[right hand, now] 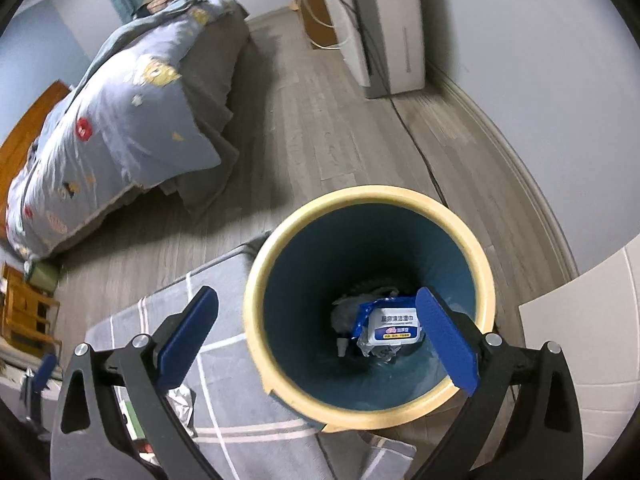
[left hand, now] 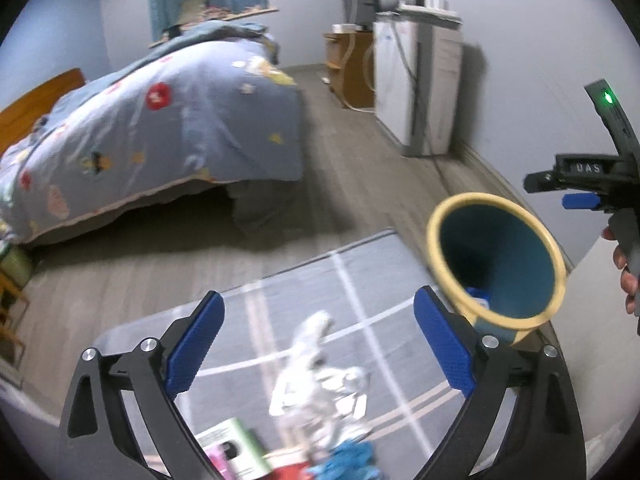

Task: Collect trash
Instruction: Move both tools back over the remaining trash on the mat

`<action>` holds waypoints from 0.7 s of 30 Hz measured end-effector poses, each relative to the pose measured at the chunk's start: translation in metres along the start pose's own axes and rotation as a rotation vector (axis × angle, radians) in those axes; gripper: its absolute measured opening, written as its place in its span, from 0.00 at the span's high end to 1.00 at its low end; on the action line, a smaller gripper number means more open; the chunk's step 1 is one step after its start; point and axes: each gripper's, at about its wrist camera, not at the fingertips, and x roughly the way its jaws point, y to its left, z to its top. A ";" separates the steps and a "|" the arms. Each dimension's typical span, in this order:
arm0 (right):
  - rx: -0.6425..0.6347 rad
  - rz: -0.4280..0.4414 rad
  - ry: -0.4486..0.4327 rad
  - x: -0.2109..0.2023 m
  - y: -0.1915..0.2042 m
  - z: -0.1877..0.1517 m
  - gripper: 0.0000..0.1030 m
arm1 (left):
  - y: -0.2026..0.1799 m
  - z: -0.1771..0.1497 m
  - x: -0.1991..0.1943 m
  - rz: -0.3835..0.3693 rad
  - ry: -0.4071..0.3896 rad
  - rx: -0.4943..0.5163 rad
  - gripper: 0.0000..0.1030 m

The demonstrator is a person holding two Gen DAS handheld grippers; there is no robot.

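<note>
My left gripper (left hand: 318,346) is sitting wide open with nothing between its blue pads (left hand: 196,344). Right under it, a crinkly silver wrapper (left hand: 320,372) is lying on the gray mat (left hand: 280,304) with white lines. It is sitting just below the gap between my fingers, a bit nearer the bottom edge of the mat. Its long side is running up and away from me, so I think my pads could close across its thin sides. A green and white box (left hand: 236,448), something red (left hand: 286,468) and a blue crumpled thing (left hand: 348,460) are lying at the mat's bottom edge, too blurry to name. The trash bin (left hand: 496,256), with its yellow rim, is standing at the mat's right corner, beside my right-hand finger. Farther right, a hand (left hand: 628,276) is holding my other gripper.

My right gripper (right hand: 318,340) is hanging open and empty too, over the trash bin (right hand: 280,248). Down at the bottom of the bin, a blue and white wipes pack (right hand: 394,328) is lying with some gray scraps. A bit of the silver wrapper (right hand: 182,404) is peeking out behind my left-hand finger, on the gray mat (right hand: 224,380).

I think my left hand is the nearer one for the silver wrapper, and the bin is waiting off to its right.
</note>
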 end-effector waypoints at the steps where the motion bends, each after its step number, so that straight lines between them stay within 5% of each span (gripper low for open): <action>1: -0.010 0.004 0.000 -0.001 0.006 -0.002 0.05 | 0.008 -0.002 -0.005 0.011 -0.002 -0.009 0.08; 21: -0.216 0.074 0.037 -0.015 0.156 -0.057 0.05 | 0.128 -0.076 -0.077 0.193 0.014 -0.183 0.07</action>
